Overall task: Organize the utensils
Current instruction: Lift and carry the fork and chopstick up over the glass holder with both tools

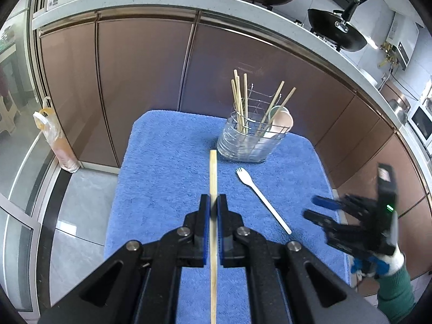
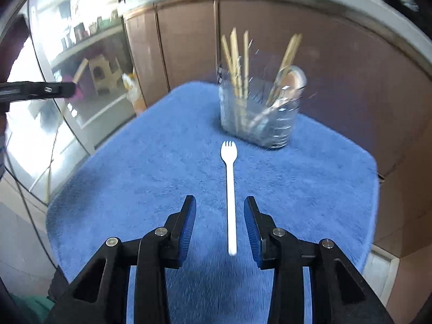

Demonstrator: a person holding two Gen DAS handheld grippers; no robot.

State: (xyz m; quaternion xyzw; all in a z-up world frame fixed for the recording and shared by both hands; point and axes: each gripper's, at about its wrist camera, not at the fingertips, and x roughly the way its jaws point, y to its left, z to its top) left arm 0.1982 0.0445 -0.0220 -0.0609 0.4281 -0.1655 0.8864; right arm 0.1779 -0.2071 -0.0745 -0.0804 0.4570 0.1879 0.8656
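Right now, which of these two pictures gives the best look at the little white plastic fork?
The right wrist view. The white fork lies lengthwise up the middle of the picture, between the open right gripper's fingers, tines clear. The left wrist view shows the whole fork too, but off to the side, at a slant and smaller.

On the towel ahead of me, the utensil holder stands at the far side with chopsticks upright inside, the fork lies before it, cabinet doors behind, counter above them.
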